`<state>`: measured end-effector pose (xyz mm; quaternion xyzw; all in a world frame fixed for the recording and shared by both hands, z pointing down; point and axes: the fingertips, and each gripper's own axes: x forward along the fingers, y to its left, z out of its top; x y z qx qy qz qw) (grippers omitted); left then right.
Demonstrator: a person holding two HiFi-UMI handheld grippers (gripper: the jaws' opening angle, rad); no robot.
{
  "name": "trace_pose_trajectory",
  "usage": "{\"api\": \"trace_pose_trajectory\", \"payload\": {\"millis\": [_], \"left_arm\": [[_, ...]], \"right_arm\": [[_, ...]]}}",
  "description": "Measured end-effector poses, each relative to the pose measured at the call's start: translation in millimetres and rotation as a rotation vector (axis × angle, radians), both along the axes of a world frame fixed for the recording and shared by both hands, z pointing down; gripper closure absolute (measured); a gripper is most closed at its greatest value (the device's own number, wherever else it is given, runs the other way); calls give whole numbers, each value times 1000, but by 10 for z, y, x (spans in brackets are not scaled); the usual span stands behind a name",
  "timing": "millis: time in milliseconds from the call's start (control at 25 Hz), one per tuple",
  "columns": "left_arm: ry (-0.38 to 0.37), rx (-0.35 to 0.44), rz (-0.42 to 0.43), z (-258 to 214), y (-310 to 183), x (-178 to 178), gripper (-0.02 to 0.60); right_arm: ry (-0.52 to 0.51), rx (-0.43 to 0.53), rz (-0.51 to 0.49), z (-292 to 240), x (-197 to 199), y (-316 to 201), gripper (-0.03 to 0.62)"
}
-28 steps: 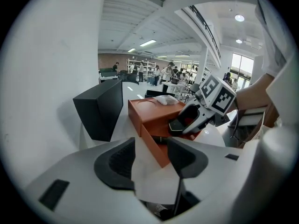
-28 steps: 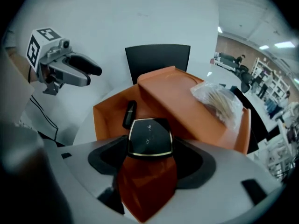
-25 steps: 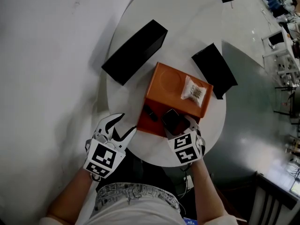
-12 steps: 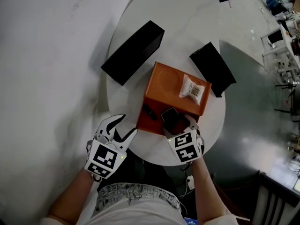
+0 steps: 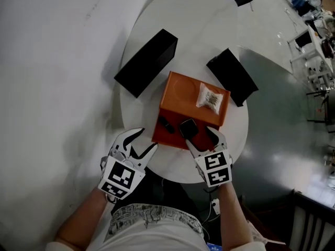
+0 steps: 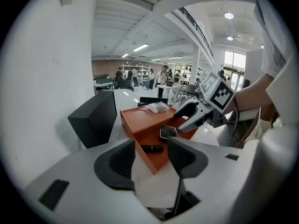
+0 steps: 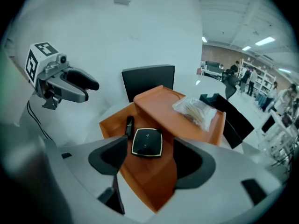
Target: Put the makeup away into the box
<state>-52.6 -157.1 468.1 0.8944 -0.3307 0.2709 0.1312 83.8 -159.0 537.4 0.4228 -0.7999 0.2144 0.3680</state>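
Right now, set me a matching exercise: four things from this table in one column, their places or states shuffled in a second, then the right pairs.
Things
1. compact
2. packet
3. left tool
4. lipstick

Places or states
A. on the raised shelf of the orange box
B. in the box's low part, leftmost in the head view
C. in the box's low part, right of the lipstick
D. open and empty, at the near edge of the table

Pairs: 1-C, 2-A, 3-D, 4-B
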Motion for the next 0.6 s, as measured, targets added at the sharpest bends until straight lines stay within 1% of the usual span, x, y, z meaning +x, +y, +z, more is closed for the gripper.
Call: {"api": "trace_pose_trajectory", "payload": {"millis": [280,400,600], "left_arm": [[20,76,24,-313,-22,118,344],[31,103,37,-434,-7,165,344],[56,142,57,-624,36,231,344]], "right_arm": [[-64,94,60,-386,83,79,322],[-66,135,73,-526,103,139,350],[-79,185,112,-729,147,243,376]]}}
